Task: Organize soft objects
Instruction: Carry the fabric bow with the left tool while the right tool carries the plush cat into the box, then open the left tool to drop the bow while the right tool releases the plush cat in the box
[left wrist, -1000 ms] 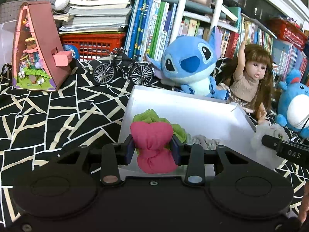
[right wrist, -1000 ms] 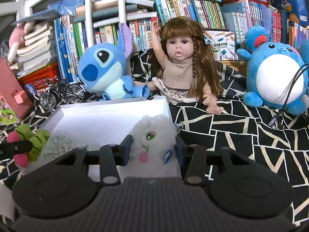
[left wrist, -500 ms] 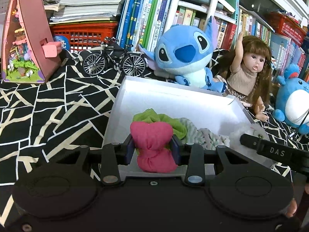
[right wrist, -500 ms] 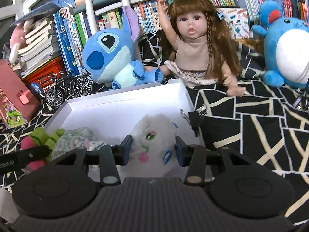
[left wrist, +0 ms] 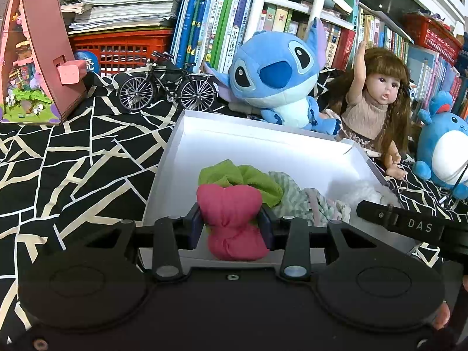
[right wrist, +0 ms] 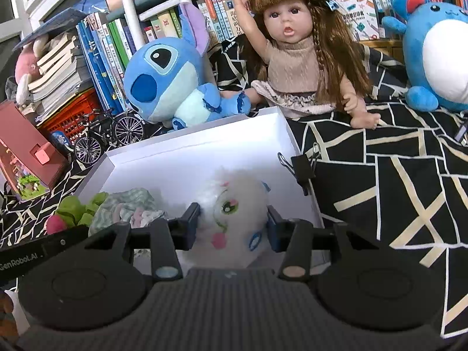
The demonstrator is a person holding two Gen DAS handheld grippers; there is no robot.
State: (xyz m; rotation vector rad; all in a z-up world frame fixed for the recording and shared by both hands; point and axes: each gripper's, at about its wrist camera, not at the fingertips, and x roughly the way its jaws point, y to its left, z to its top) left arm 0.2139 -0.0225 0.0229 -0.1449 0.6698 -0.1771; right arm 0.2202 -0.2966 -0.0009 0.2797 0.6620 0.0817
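While both grippers sit low over the white box (left wrist: 257,143), each one has something soft squeezed between its fingers. The left gripper (left wrist: 231,226) is pinching a pink cloth bundle (left wrist: 231,219) right at its waist, so the fabric bulges out above and below the pads; a bit of green cloth (left wrist: 242,178) pokes out just past the fingertips, touching the pink one, and a striped pale cloth (left wrist: 298,199) lies just off the right-hand finger, all inside the box. The right gripper (right wrist: 232,226) has its pads pressed on both sides of a fluffy white plush toy (right wrist: 234,201), face toward the camera, sitting over the box floor near the wall with the black binder clip (right wrist: 302,166) beyond its right finger.
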